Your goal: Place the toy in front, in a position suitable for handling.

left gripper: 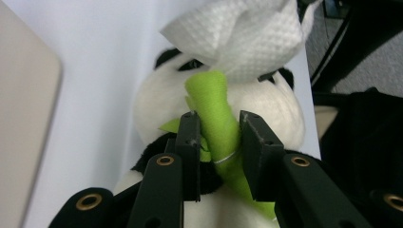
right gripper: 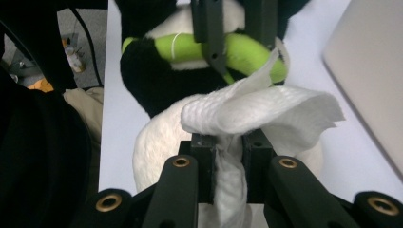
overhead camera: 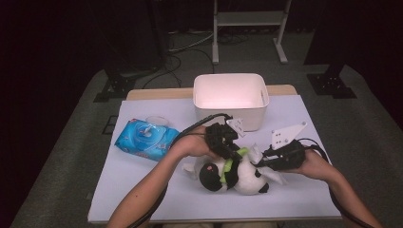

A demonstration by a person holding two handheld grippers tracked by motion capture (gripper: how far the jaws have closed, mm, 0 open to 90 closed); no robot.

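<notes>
Panda toy (overhead camera: 237, 175) was laid on bench (overhead camera: 142, 190), just in front of white bin (overhead camera: 231, 97). Green stalk (left gripper: 216, 121) on toy was pinched by left claw (left gripper: 218, 142), prob. to steady it. Wipe (right gripper: 256, 111), w/ toy beneath, was pinched by right claw (right gripper: 228, 159), presumably for cleaning.

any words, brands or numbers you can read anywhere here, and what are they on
None can be read.
Blue wipes pack: it carries a printed design, but any lettering is too small and blurred to make out.
Panda plush toy, its green bamboo piece, the white wipe and the white bin: no lettering shows on them.
</notes>
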